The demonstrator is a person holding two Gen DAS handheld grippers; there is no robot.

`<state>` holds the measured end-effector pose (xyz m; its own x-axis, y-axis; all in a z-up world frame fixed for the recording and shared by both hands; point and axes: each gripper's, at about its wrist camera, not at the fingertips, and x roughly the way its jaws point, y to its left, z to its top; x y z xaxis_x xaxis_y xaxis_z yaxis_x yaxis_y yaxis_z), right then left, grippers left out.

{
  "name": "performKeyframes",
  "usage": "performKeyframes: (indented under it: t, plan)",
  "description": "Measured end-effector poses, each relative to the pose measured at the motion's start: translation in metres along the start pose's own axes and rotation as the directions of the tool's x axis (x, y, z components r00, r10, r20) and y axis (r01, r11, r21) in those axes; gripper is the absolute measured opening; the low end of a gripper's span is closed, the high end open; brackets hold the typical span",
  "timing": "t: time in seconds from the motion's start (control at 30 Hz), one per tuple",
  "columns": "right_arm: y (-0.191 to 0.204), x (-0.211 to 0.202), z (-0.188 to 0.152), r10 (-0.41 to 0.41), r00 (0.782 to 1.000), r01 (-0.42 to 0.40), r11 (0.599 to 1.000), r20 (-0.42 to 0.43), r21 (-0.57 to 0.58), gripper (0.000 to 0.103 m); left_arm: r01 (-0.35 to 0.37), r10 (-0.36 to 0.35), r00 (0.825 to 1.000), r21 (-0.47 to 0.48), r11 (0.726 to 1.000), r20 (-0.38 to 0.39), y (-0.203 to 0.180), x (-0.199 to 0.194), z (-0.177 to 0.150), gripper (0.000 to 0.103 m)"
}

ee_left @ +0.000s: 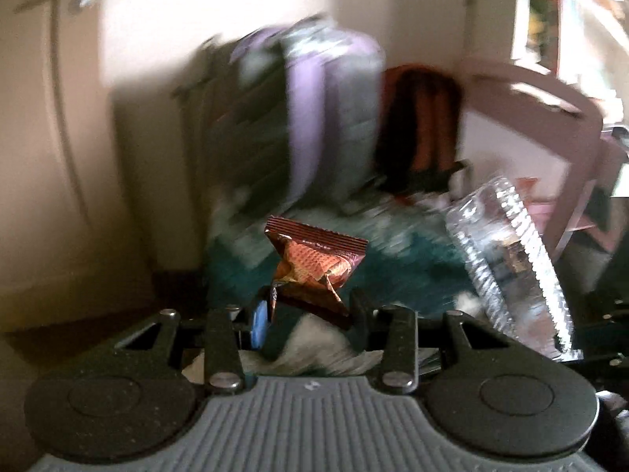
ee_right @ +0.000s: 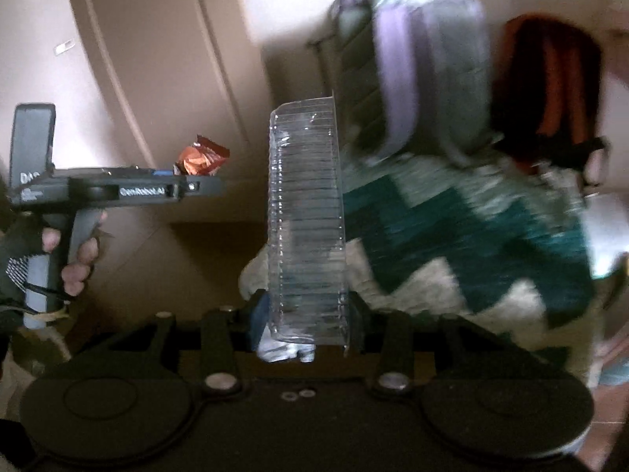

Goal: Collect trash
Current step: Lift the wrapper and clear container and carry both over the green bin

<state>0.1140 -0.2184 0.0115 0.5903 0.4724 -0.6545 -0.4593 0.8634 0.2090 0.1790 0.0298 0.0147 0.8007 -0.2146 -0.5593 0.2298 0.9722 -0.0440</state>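
Observation:
My left gripper (ee_left: 310, 306) is shut on a crumpled brown and orange snack wrapper (ee_left: 318, 263), which sticks up between its fingers. The wrapper also shows in the right wrist view (ee_right: 202, 159) at the tip of the left gripper (ee_right: 188, 181). My right gripper (ee_right: 306, 314) is shut on a clear ribbed plastic tray (ee_right: 306, 216), held upright. The same tray shows at the right of the left wrist view (ee_left: 511, 259). Both grippers are held up in the air side by side.
A purple and grey suitcase (ee_left: 314, 118) and an orange and black backpack (ee_left: 424, 126) stand against the wall. A teal and white rug (ee_right: 471, 236) lies below. A pink table (ee_left: 550, 118) and shelves are to the right.

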Motion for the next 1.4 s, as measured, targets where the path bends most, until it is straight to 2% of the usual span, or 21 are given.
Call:
performKeyframes:
  t: [0.13, 0.27, 0.53, 0.67, 0.83, 0.97, 1.1, 1.23, 1.33, 1.4]
  plan:
    - [-0.024, -0.057, -0.006, -0.094, 0.993, 0.094, 0.996, 0.069, 0.004, 0.041, 0.084, -0.087, 0.995, 0.085, 0.993, 0.036, -0.066, -0.02, 0.027, 0.041]
    - [-0.048, -0.112, -0.012, -0.179, 0.975, 0.177, 0.984, 0.133, 0.028, 0.041, 0.159, -0.172, 0.983, 0.17, 0.973, 0.062, -0.132, -0.04, 0.05, 0.042]
    - [-0.089, -0.204, -0.023, -0.325, 0.917, 0.312, 0.945, 0.231, 0.093, 0.041, 0.299, -0.329, 0.942, 0.295, 0.908, 0.059, -0.249, -0.068, 0.081, 0.042]
    - [-0.098, -0.241, -0.022, -0.405, 0.875, 0.394, 0.914, 0.266, 0.094, 0.041, 0.364, -0.401, 0.915, 0.343, 0.866, 0.041, -0.302, -0.072, 0.096, 0.042]
    - [-0.119, -0.283, -0.025, -0.484, 0.829, 0.472, 0.874, 0.279, 0.114, 0.041, 0.41, -0.456, 0.89, 0.389, 0.825, 0.027, -0.357, -0.074, 0.114, 0.042]
    - [-0.14, -0.312, -0.028, -0.551, 0.784, 0.531, 0.834, 0.286, 0.151, 0.041, 0.445, -0.492, 0.871, 0.411, 0.795, 0.008, -0.397, -0.079, 0.125, 0.042]
    - [-0.161, -0.334, -0.033, -0.609, 0.745, 0.583, 0.793, 0.271, 0.179, 0.041, 0.464, -0.513, 0.858, 0.449, 0.763, -0.014, -0.436, -0.078, 0.132, 0.042]
    - [-0.186, -0.351, -0.038, -0.659, 0.714, 0.629, 0.752, 0.237, 0.197, 0.041, 0.481, -0.525, 0.85, 0.476, 0.737, -0.046, -0.477, -0.076, 0.131, 0.042]
    - [-0.205, -0.361, -0.041, -0.685, 0.699, 0.654, 0.728, 0.205, 0.204, 0.041, 0.492, -0.528, 0.846, 0.497, 0.715, -0.079, -0.504, -0.068, 0.129, 0.042]
    - [-0.219, -0.367, -0.044, -0.7, 0.691, 0.667, 0.713, 0.181, 0.216, 0.041, 0.486, -0.514, 0.852, 0.514, 0.706, -0.1, -0.519, -0.06, 0.126, 0.042]
